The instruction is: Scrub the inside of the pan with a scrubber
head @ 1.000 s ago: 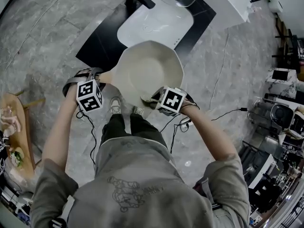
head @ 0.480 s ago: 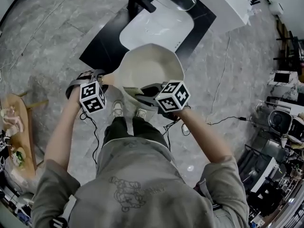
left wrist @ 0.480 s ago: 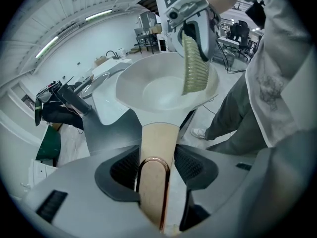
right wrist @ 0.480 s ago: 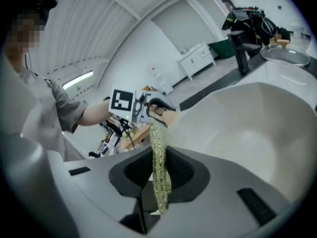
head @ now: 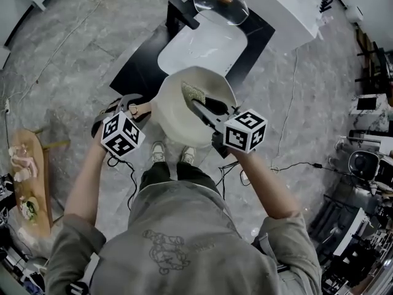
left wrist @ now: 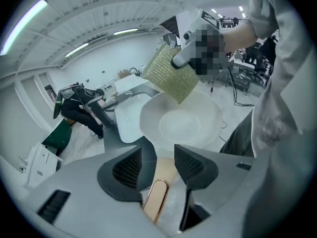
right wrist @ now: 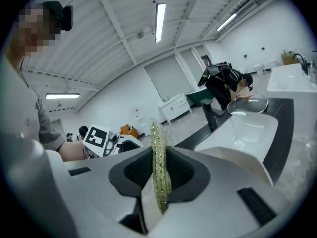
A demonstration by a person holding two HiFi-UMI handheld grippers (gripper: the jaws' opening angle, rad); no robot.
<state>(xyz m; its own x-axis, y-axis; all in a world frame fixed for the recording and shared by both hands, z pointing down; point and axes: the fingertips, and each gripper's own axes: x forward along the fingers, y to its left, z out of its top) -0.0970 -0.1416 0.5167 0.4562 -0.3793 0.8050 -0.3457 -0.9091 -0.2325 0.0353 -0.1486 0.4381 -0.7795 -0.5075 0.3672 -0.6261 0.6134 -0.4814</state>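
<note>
**Scrubber poised over the pan**

The right tool (right wrist: 159, 157) is clamping the green scrubber (right wrist: 157, 133) edge-on, with its top poking past the tips. The scrubber is hanging above the inside of the cream pan (head: 169, 112) at frame centre. The left tool (left wrist: 157, 155) is carrying the pan by its handle (left wrist: 159, 180), its jaws opening slightly around it.

Cream-white pan (head: 175, 112), pale tan handle (left wrist: 157, 200), yellow-green glittery scrubber (head: 193, 93), grey marble-veined floor (head: 67, 48), white basin (head: 202, 45), black desk (head: 138, 63)
</note>
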